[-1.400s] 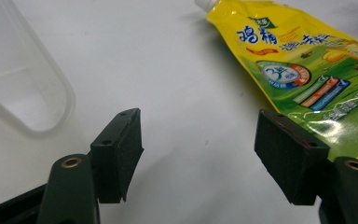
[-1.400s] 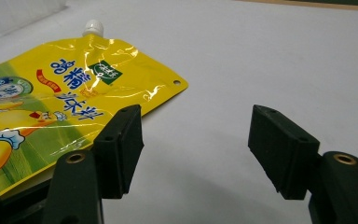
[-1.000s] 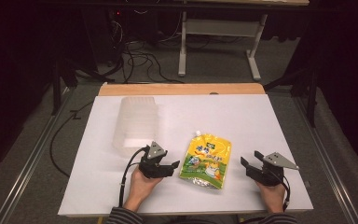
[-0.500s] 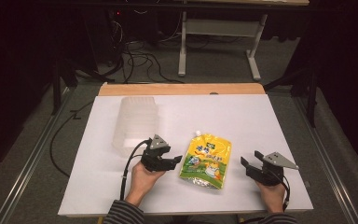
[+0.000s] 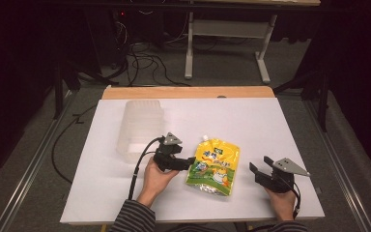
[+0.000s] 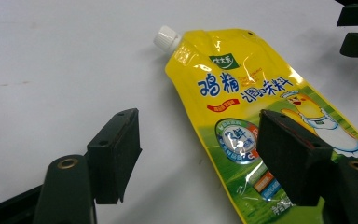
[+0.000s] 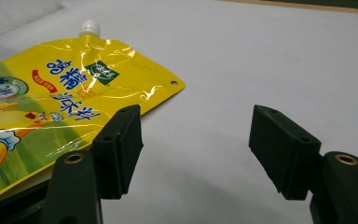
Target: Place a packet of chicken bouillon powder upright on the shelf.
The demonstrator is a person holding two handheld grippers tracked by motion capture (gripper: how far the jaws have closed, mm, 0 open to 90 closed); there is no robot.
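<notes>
Left gripper (image 5: 189,161) has shifted toward the flat yellow spouted plastic pouch (image 5: 215,166), lying mid-table on the white sheet (image 5: 270,125); jaws have just been opening, straddling its near edge, nothing clamped. Grasp likely imminent. Right gripper (image 5: 260,172) released, idle beside it.

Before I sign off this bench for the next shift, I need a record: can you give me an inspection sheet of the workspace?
Surface: white table top, wooden strip along the far edge, flat, no spills seen.
Job's things: yellow pouch with a white cap, lying flat, capped.
Clutter: clear tub at far left.
Grippers: left gripper open, one jaw over the pouch's edge, not pressing; its jaws have just been opening. Right gripper open, beside the pouch, nothing between its jaws.
Cables: black cable trails from the left gripper; more cables on the floor behind.
Surroundings: dark room, grey desk frame behind the table.
</notes>
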